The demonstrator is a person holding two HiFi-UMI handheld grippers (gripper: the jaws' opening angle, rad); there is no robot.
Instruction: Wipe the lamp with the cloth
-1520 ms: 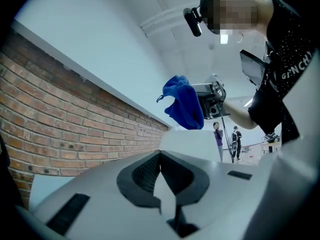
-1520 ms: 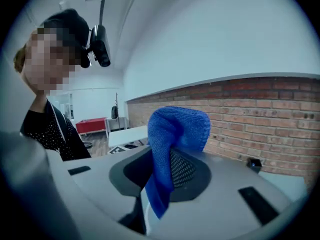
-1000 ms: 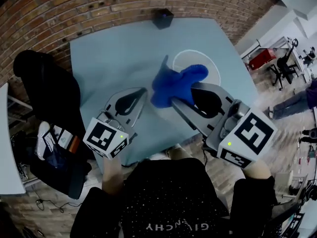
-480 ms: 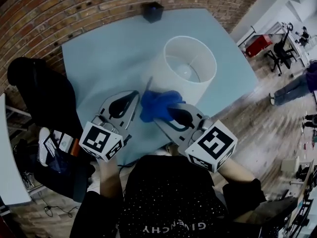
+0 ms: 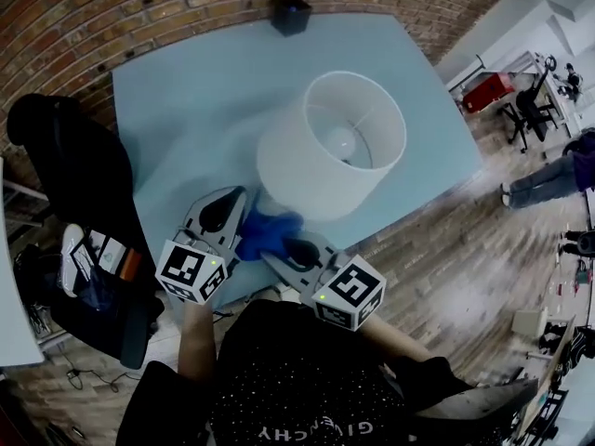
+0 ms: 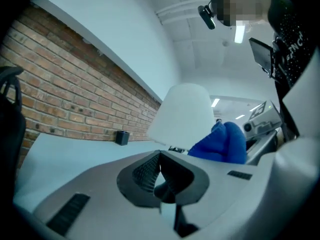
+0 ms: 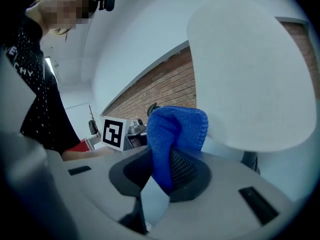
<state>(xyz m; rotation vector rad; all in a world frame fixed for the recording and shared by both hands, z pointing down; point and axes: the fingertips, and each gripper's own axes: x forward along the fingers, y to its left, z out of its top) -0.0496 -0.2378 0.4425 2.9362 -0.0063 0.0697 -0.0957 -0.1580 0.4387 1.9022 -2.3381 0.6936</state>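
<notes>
The lamp's white drum shade (image 5: 330, 151) stands upright in the middle of the pale blue table (image 5: 186, 100). My right gripper (image 5: 271, 246) is shut on the bunched blue cloth (image 5: 265, 233), low at the shade's near-left side. In the right gripper view the cloth (image 7: 175, 129) sticks up from the right gripper (image 7: 165, 159), just under the shade (image 7: 250, 74). My left gripper (image 5: 237, 200) sits shut and empty just left of the cloth. From the left gripper (image 6: 160, 156) I see the shade (image 6: 182, 114) ahead and the cloth (image 6: 225, 144) to its right.
A small black box (image 5: 290, 14) sits at the table's far edge by the brick wall (image 5: 139, 17). A black chair (image 5: 74, 175) and a bag with clutter (image 5: 102, 277) stand left of the table. The table's near edge runs just under both grippers.
My right gripper has carried the cloth from the top of the shade down to its near-left side, closer to me. The left gripper has barely moved.
</notes>
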